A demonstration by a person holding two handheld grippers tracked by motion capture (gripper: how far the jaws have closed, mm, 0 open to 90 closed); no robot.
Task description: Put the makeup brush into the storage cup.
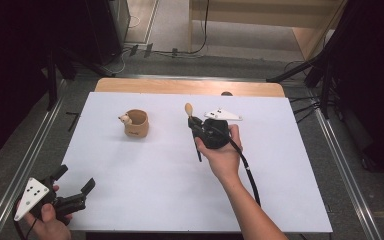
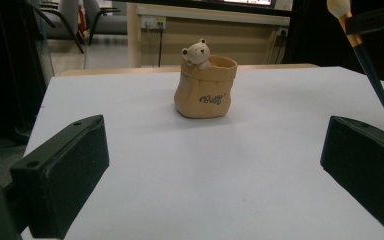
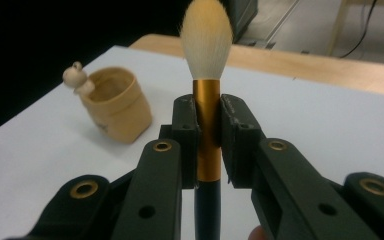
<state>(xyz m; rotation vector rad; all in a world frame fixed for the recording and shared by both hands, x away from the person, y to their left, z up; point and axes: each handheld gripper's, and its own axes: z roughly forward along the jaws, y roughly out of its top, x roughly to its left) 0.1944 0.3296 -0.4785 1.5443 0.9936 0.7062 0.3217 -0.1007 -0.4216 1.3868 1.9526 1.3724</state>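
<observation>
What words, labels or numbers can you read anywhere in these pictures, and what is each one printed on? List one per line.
A short dark script word on the front of the tan bear pot: it seems to read "Cutty", but it is too blurred to be sure.
The same mark on the pot in the high view: too small to read.
The makeup brush clamped in the right gripper: no lettering shows.
</observation>
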